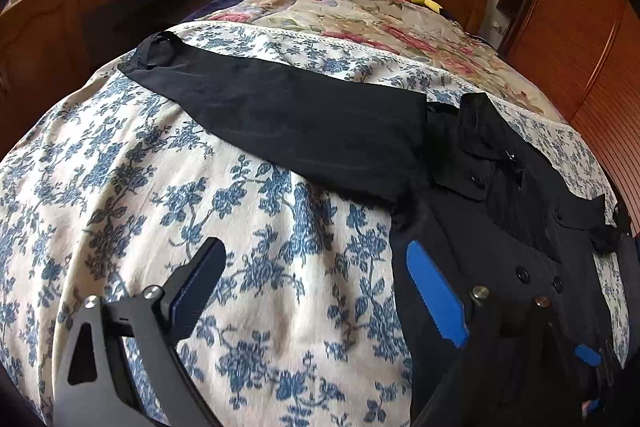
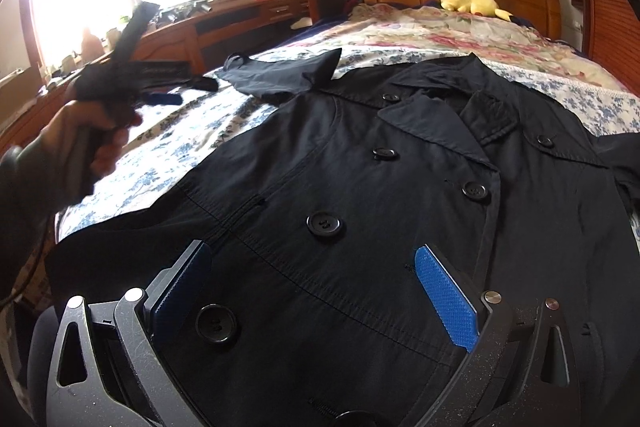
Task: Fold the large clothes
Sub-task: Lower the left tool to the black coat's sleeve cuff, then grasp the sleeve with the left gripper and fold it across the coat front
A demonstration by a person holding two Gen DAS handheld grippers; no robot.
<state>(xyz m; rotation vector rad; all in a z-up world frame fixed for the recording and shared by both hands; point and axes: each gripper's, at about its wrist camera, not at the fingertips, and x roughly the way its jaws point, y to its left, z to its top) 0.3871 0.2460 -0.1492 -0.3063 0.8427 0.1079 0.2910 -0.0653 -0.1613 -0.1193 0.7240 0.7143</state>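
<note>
Both grippers, right gripper (image 2: 312, 307) over the black coat (image 2: 360, 187) and left gripper (image 1: 316, 291), gape empty; grabbing only the top layer risks bunching the outstretched sleeve (image 1: 280, 111)

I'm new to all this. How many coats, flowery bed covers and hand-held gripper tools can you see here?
Coats: 1, the black coat.
Flowery covers: 2, the blue-flowered cover and the pink-flowered cover.
Gripper tools: 2, the left gripper and the right gripper.
Total: 5.
</note>
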